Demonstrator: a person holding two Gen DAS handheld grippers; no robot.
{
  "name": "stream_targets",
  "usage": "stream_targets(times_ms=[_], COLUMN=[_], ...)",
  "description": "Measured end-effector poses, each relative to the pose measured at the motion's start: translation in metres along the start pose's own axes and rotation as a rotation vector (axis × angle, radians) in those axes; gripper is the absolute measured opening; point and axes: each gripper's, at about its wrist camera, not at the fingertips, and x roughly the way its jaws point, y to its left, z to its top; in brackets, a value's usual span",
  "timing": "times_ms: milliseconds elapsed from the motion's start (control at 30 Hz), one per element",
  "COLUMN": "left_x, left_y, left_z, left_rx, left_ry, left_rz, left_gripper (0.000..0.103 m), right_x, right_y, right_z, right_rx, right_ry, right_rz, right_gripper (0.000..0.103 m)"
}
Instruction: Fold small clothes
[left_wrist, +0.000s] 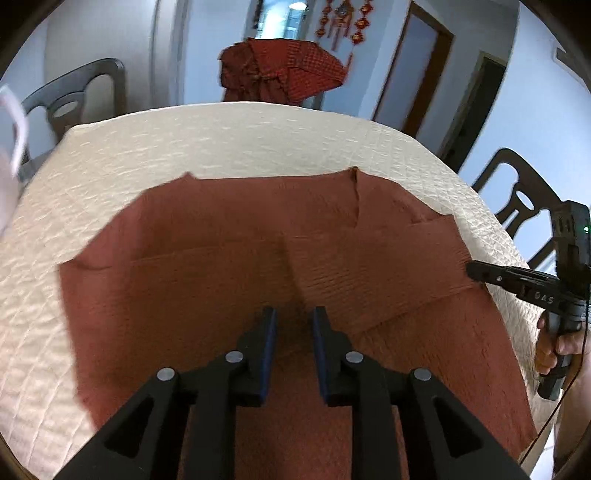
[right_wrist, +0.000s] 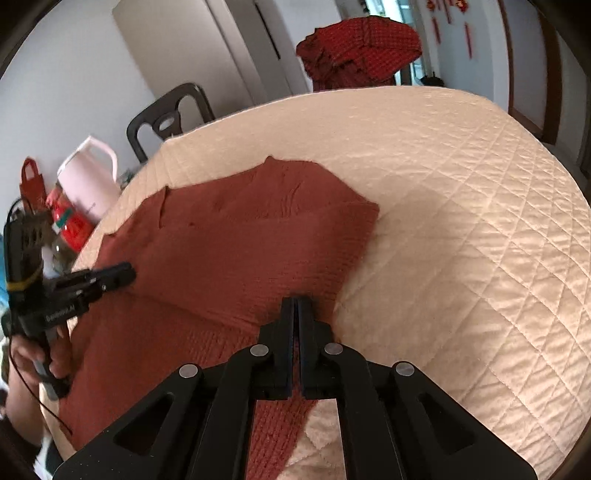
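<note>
Now: rust-red garment (left_wrist: 229, 280) spread on the quilted bench (left_wrist: 229, 136), one flap folded over.
Left tongs (left_wrist: 294, 317) hover over the garment's near middle, jaws narrowly apart with nothing pinched. Right tongs (right_wrist: 296, 306) are clamped at the right edge of the cloth, where the folded flap ends; whether fabric sits between the pads is hard to tell. A red checked cloth (left_wrist: 284, 70) drapes a chair beyond the far edge.

Rust-red knit garment (left_wrist: 229, 266), ribbed texture, spread flat on a cream quilted cover (left_wrist: 229, 140), sleeves folded in across the body, near edge hanging toward the camera, a few soft creases
</note>
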Motion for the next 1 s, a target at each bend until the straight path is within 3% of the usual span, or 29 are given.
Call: stream_targets(times_ms=[133,233,300,433,533,633,1000], left_x=[-0.033,-0.06,-0.078,-0.109,-0.126,-0.132,-0.113], left_y=[0.011,0.026,0.034,0.043,0.045,0.04,0.031], left_z=[-0.015,-0.032,-0.043,-0.061,-0.075,-0.089,-0.152], left_rx=[-0.013,-0.052,-0.07,-0.088,-0.104,-0.108,-0.2], left_ry=[-0.055,-0.082,-0.106,-0.146,-0.157,-0.155,-0.055], left_rz=[0.02,0.033,0.04,0.074,0.086,0.089,0.003], left_gripper=[0.024,0.037,0.037,0.046,0.051,0.057,0.057], right_x=[-0.026,-0.049,-0.061,-0.084,-0.096,-0.101,-0.08], right_y=[0.008,0.008,0.006,0.008,0.011,0.013,0.01], right_z=[-0.008,-0.019,-0.022,-0.032,-0.041,-0.053,-0.123], right_rx=[-0.045,-0.047,-0.042,-0.058,-0.065,-0.06,0.052], right_ry=[-0.031,-0.057,-0.074,-0.1,-0.096,-0.078,0.064], right_rz=[0.011,0.048,0.067,0.068,0.07,0.076,0.185], right_gripper=[0.001,0.001,0.001,0.021,0.021,0.021,0.022])
